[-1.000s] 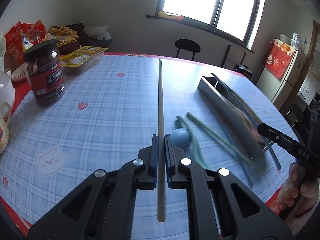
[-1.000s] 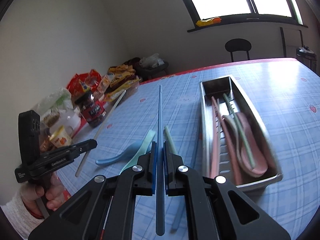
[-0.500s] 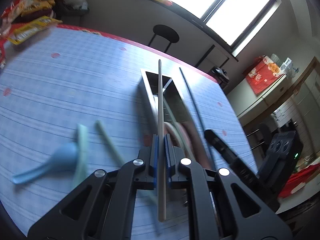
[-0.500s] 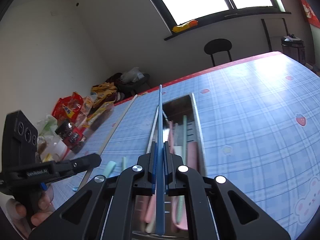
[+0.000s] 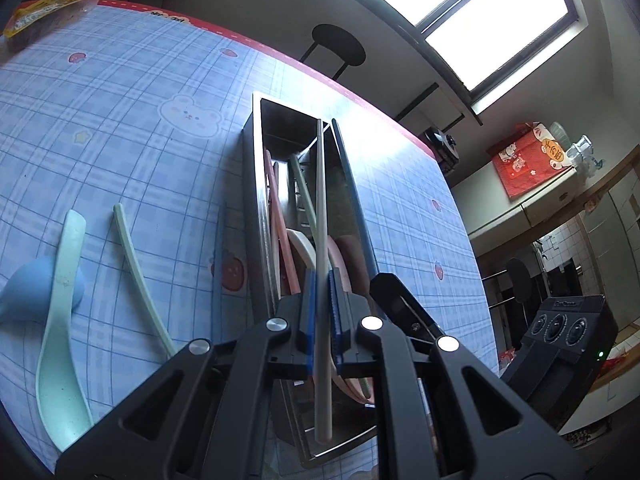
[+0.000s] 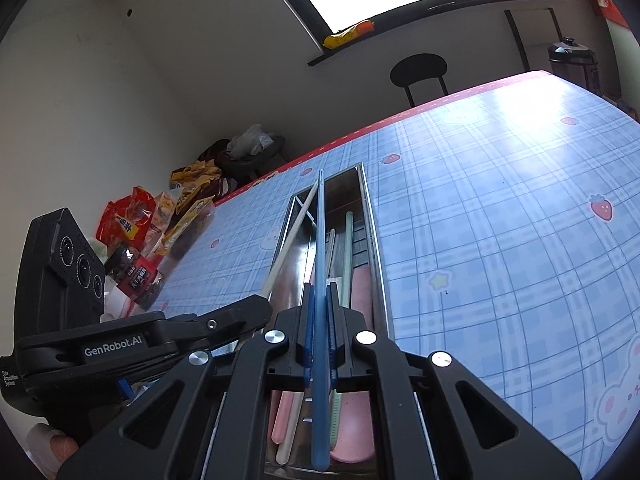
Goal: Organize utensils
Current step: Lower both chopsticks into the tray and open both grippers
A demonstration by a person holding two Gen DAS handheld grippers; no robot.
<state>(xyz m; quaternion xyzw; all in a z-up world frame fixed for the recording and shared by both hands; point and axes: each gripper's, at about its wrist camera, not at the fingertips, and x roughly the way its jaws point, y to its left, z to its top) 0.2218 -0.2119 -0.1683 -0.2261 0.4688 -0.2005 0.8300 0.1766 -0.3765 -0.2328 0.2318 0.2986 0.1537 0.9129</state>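
My left gripper (image 5: pixel 319 280) is shut on a beige chopstick (image 5: pixel 321 208) that runs lengthwise above the long metal tray (image 5: pixel 251 184). My right gripper (image 6: pixel 318 294) is shut on a blue chopstick (image 6: pixel 320 240), also held along the tray (image 6: pixel 372 240); that blue chopstick (image 5: pixel 354 200) lies over the tray's right rim in the left wrist view. Pink, green and cream utensils lie inside the tray. On the cloth left of the tray lie a mint spoon (image 5: pixel 60 300), a green chopstick (image 5: pixel 138 264) and a blue spoon (image 5: pixel 22 292).
The table wears a blue checked cloth (image 6: pixel 500 220). Snack bags (image 6: pixel 136 220) and a dark jar (image 6: pixel 134 274) crowd the table's far left side. A black stool (image 5: pixel 338 46) stands beyond the far edge under the window. A hand (image 6: pixel 52 446) grips the left tool.
Both grippers swung from the open cloth over to the tray, each still carrying its chopstick. The left one travelled farther, and the loose spoons now lie to its left.
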